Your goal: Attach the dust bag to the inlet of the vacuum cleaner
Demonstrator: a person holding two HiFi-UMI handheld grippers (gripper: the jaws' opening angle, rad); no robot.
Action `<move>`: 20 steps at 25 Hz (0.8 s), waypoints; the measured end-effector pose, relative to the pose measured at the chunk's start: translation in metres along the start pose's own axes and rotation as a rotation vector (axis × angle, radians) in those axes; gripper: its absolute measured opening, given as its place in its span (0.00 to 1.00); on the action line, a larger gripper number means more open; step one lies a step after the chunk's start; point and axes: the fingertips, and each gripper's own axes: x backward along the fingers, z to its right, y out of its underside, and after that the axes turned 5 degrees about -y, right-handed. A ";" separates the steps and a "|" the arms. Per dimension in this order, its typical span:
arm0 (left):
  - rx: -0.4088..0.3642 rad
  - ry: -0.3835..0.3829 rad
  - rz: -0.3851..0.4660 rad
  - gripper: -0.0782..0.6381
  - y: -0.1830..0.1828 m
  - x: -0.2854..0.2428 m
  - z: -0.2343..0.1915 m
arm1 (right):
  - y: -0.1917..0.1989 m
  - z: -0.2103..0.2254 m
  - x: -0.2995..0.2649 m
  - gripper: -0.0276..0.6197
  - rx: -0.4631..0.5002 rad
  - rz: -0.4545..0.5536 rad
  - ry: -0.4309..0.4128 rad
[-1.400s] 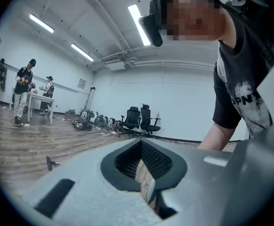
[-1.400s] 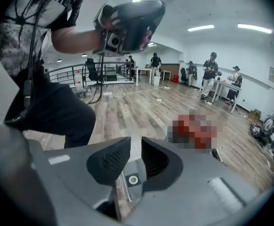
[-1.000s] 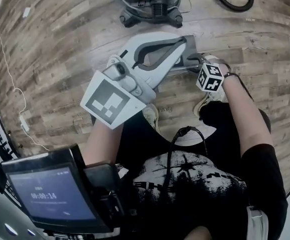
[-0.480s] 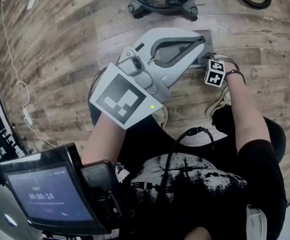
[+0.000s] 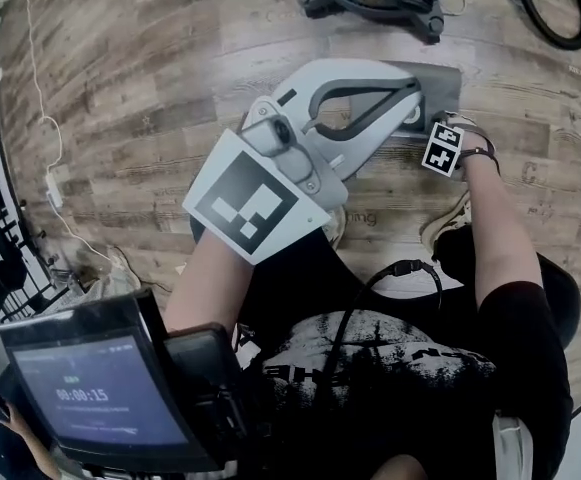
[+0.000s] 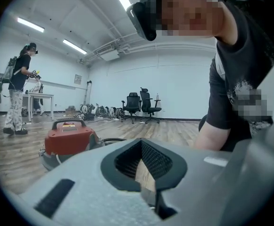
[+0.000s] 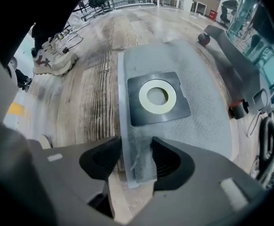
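dust bag (image 7: 207,121) lies flat on the floor (image 7: 87,95), corner between the right gripper (image 7: 136,160)'s just-opened jaws for a pinch; left gripper (image 6: 148,175) clenched empty.

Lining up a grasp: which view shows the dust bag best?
Right gripper view: the dust bag lies flat, black collar and ring fully visible. Head view shows only a grey edge past the left tool; left gripper view, nothing.
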 end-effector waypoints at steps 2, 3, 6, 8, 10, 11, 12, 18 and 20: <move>0.001 -0.004 0.002 0.11 -0.004 -0.001 -0.002 | 0.000 0.001 0.003 0.35 0.009 0.003 0.001; 0.001 -0.005 0.007 0.11 -0.005 -0.001 -0.002 | 0.000 0.000 0.005 0.34 0.015 0.011 0.001; -0.006 0.003 0.014 0.11 -0.003 -0.001 0.002 | -0.002 -0.007 0.009 0.24 0.030 0.032 -0.012; -0.018 0.016 0.013 0.11 -0.002 -0.001 0.004 | -0.001 -0.011 0.015 0.19 0.039 0.038 -0.017; -0.022 0.019 0.024 0.11 -0.002 -0.001 0.003 | -0.002 -0.014 0.023 0.17 0.040 0.056 -0.029; -0.022 0.018 0.030 0.11 -0.002 -0.001 0.002 | -0.003 -0.016 0.027 0.16 0.037 0.068 -0.042; -0.022 0.017 0.034 0.11 -0.002 -0.001 0.002 | -0.004 -0.019 0.032 0.15 0.033 0.080 -0.058; -0.045 0.030 0.050 0.11 0.001 -0.001 0.000 | -0.002 -0.014 0.073 0.12 -0.049 0.168 -0.124; -0.066 0.036 0.027 0.11 0.006 0.000 0.001 | -0.002 -0.006 0.089 0.11 -0.072 0.185 -0.105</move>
